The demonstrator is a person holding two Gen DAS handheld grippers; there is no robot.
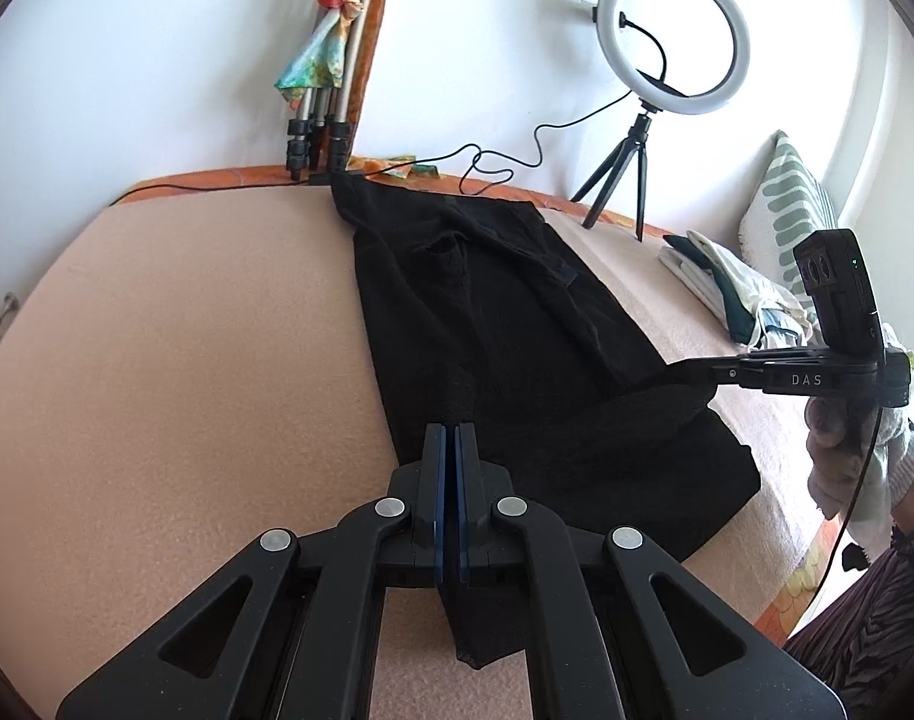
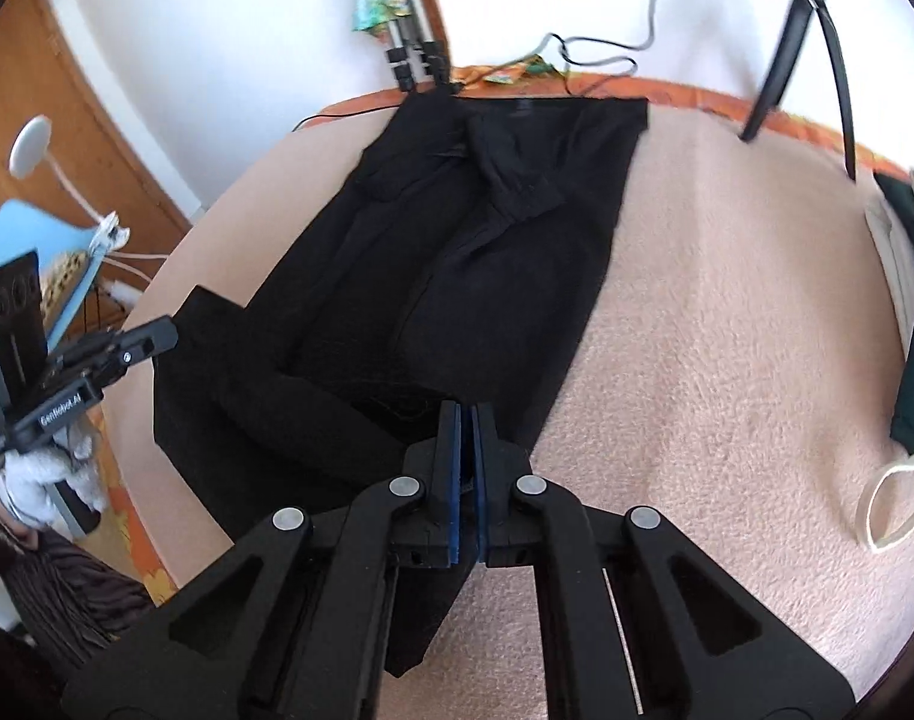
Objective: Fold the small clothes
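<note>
A black garment (image 1: 505,324) lies lengthwise on a pink blanket (image 1: 186,360), its sleeves folded inward. My left gripper (image 1: 449,429) is shut on the garment's near left corner, lifted off the blanket. My right gripper (image 2: 467,414) is shut on the garment's (image 2: 457,240) near right corner, also lifted. The right gripper also shows in the left wrist view (image 1: 682,369), pinching the cloth. The left gripper shows in the right wrist view (image 2: 168,333) at the cloth's left edge.
A stack of folded clothes (image 1: 733,288) lies at the right on the blanket, also in the right wrist view (image 2: 913,300). A ring light on a tripod (image 1: 667,60) stands at the back right. Folded tripod legs (image 1: 318,120) lean on the wall. A striped pillow (image 1: 787,198) is at the far right.
</note>
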